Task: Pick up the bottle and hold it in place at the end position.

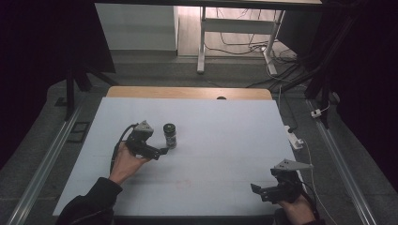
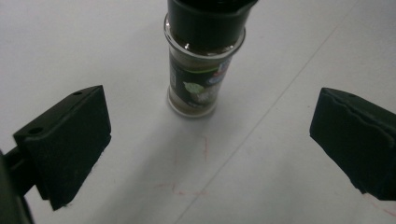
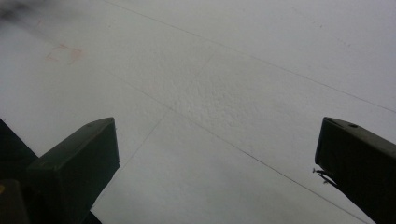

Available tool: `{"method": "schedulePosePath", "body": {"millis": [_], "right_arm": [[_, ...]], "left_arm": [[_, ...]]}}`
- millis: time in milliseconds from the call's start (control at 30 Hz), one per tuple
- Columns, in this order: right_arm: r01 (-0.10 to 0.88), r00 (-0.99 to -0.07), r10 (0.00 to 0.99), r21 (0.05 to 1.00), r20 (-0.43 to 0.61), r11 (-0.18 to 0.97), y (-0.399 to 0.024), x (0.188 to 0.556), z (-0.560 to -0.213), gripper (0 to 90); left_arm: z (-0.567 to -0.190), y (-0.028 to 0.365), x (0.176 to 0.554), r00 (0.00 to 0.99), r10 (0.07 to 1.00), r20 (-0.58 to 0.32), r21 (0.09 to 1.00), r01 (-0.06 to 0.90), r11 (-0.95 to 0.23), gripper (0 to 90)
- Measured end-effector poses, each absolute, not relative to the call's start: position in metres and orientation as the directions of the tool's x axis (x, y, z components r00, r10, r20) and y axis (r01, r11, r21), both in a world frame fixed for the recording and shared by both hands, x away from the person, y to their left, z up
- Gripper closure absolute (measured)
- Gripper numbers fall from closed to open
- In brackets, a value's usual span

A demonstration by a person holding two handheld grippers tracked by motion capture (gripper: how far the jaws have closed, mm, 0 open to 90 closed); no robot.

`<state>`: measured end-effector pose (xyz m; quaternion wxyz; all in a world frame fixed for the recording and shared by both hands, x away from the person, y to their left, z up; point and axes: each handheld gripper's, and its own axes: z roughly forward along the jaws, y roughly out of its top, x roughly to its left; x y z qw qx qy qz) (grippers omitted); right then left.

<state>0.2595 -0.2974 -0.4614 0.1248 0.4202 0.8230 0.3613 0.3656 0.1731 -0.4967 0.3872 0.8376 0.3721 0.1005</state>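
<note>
A small glass spice jar [image 1: 170,135] with a black cap and a dark label stands upright on the white table top [image 1: 225,140], left of centre. My left gripper [image 1: 162,151] is open just short of it, jaws wide apart and pointing at the jar. In the left gripper view the jar [image 2: 200,70] stands a little beyond the two jaws, touching neither. My right gripper [image 1: 256,190] hovers open near the table's front right corner, over bare white surface, with nothing between its jaws in the right gripper view [image 3: 215,168].
Faint red pen marks [image 2: 187,172] lie on the surface in front of the jar, and another red mark [image 1: 184,183] sits near the front middle. A wooden strip [image 1: 187,92] edges the far side. A white power strip [image 1: 294,137] and cables hang off the right edge.
</note>
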Motion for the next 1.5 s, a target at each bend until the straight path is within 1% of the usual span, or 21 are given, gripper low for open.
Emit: {"method": "schedulePosePath", "body": {"millis": [367,467,567,667,833,967,1000,1100,1367,1500], "right_arm": [[0.601,-0.618,0.78,0.699,0.1,0.387,-0.297,0.259,-0.462,0.0],[0.601,-0.619,0.779,0.7,0.101,0.387,-0.298,0.259,-0.462,0.0],[0.6,-0.619,0.779,0.7,0.101,0.387,-0.298,0.259,-0.462,0.0],[0.6,-0.62,0.778,0.699,0.1,0.389,-0.298,0.259,-0.462,0.0],[0.6,-0.621,0.777,0.699,0.099,0.39,-0.297,0.259,-0.462,0.0],[0.6,-0.621,0.777,0.699,0.099,0.39,-0.297,0.259,-0.462,0.0],[0.599,-0.622,0.777,0.699,0.099,0.391,-0.297,0.259,-0.462,0.0],[0.6,-0.621,0.778,0.698,0.099,0.39,-0.297,0.259,-0.462,0.0],[0.599,-0.622,0.777,0.698,0.098,0.392,-0.297,0.259,-0.462,0.0],[0.599,-0.623,0.776,0.698,0.097,0.392,-0.297,0.259,-0.462,0.0]], "left_arm": [[-0.513,0.159,0.391,0.712,0.695,-0.096,0.714,0.536,-0.45,0.1],[-0.516,0.157,0.395,0.713,0.696,-0.084,0.712,0.532,-0.458,2.6],[-0.517,0.158,0.398,0.724,0.685,-0.087,0.719,0.521,-0.46,7.3],[-0.518,0.159,0.4,0.737,0.67,-0.088,0.725,0.508,-0.465,14.8],[-0.52,0.159,0.402,0.754,0.651,-0.086,0.73,0.492,-0.473,29.7],[-0.519,0.158,0.403,0.77,0.632,-0.084,0.734,0.477,-0.484,40.0],[-0.519,0.158,0.403,0.777,0.624,-0.084,0.735,0.471,-0.487,41.4],[-0.519,0.156,0.402,0.792,0.606,-0.081,0.738,0.456,-0.498,51.3],[-0.517,0.153,0.399,0.782,0.622,-0.048,0.732,0.451,-0.511,53.7],[-0.517,0.152,0.4,0.772,0.634,-0.056,0.73,0.464,-0.501,54.0]]}}
